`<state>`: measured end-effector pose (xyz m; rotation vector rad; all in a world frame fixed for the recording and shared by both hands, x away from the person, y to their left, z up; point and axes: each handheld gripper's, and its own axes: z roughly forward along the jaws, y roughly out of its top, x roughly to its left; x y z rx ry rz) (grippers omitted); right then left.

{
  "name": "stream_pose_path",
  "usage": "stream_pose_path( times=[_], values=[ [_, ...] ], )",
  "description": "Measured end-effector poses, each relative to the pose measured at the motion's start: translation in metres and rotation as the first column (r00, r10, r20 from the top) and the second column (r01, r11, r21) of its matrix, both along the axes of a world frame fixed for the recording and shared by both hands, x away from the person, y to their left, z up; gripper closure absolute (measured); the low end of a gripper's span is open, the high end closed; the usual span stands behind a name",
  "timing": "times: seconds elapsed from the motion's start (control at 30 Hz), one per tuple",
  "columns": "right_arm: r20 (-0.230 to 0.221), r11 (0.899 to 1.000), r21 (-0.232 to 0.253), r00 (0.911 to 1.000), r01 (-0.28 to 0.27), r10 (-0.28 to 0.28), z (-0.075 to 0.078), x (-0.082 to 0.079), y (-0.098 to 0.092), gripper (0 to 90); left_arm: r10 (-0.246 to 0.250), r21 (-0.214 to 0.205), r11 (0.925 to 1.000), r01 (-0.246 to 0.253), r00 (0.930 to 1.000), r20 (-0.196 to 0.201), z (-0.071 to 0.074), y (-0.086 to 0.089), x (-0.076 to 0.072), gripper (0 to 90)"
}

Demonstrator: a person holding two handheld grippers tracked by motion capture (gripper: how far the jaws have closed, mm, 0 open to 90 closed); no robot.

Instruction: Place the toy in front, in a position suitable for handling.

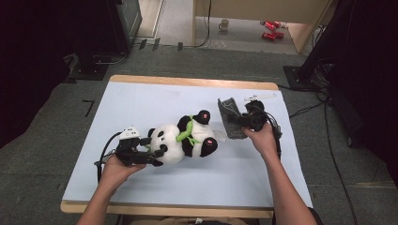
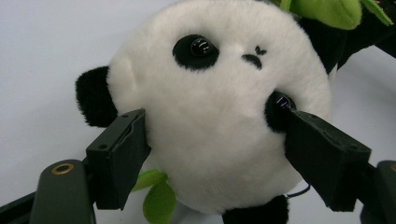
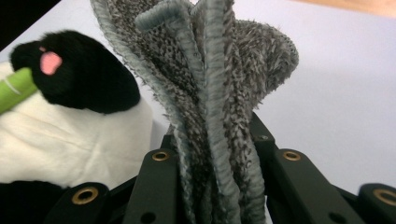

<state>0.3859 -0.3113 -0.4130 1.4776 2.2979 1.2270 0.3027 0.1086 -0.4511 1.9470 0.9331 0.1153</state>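
Note:
A black-and-white panda plush [image 1: 183, 138] with a green leaf scarf lies on the table, head toward my left gripper [image 1: 157, 154]. In the left gripper view its white head [image 2: 210, 93] sits between the jaws of the left gripper [image 2: 215, 135]. Those jaws stand wide at both cheeks and brush the fur without denting it. My right gripper [image 1: 241, 123] is just right of the panda's feet, lifted off the table. It is shut on a grey knitted cloth [image 1: 230, 115]. Folds of the cloth [image 3: 210, 70] stand bunched between the jaws of the right gripper [image 3: 212, 144], next to a black paw [image 3: 70, 70].
The white table top [image 1: 141, 103] has a wooden rim at the back and front. A thin white item [image 1: 260, 97] lies behind the right gripper. On the floor beyond are a mug [image 1: 224, 24], red cans [image 1: 270, 29] and dark equipment stands on both sides.

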Motion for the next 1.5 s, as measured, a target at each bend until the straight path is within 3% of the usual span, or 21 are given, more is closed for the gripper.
stream_pose_path(
  times=[0.13,0.23,0.37,0.6,0.7,0.87,1.07,1.27,1.4,1.5],
  values=[
    [0.027,1.0,-0.008,0.9996,-0.013,0.013,0.01,-0.003,0.003,71.9,-0.007,-0.037,0.9993,0.007,1.0,-0.002,-0.005,0.001,0.002,24.5],
    [0.033,1.0,0.01,0.9994,-0.012,0.012,0.015,-0.004,0.003,72.7,-0.032,0.006,0.9995,0.032,0.9995,0.008,-0.003,-0.002,0.005,37.9],
    [0.035,1.0,0.012,0.9993,-0.013,0.013,0.019,-0.006,0.006,72.6,-0.041,0.001,0.9992,0.041,0.9989,0.025,-0.004,-0.004,0.011,44.3],
    [-0.009,0.999,0.049,1.0,-0.003,0.003,0.024,-0.016,0.006,72.6,-0.118,-0.007,0.9929,0.119,0.989,0.089,-0.009,-0.01,0.029,48.2],
    [0.0,0.998,0.069,1.0,-0.004,0.004,0.03,-0.022,0.004,72.6,-0.123,-0.037,0.9915,0.125,0.9906,0.06,-0.009,-0.011,0.037,47.7],
    [0.007,0.996,0.091,1.0,-0.006,0.006,0.039,-0.023,0.008,72.6,-0.088,-0.069,0.9938,0.087,0.996,-0.013,-0.005,-0.008,0.041,40.0],
    [0.008,0.998,0.057,0.9995,-0.032,0.031,0.05,-0.016,0.025,72.6,-0.065,-0.049,0.9967,0.065,0.9979,-0.007,-0.001,-0.01,0.038,30.3],
    [-0.004,0.998,0.044,0.9987,-0.05,0.05,0.062,-0.008,0.041,72.6,-0.051,-0.089,0.9948,0.049,0.9984,-0.025,0.007,-0.008,0.034,24.6],
    [-0.006,0.996,0.029,0.9966,-0.082,0.082,0.067,-0.002,0.057,72.6,-0.039,-0.043,0.9984,0.038,0.999,-0.021,0.004,-0.014,0.03,23.2],
    [-0.016,0.995,0.013,0.9948,-0.101,0.101,0.069,0.002,0.071,72.6,-0.017,-0.042,0.999,0.016,0.9993,-0.034,0.004,-0.016,0.029,24.8]
  ],
)
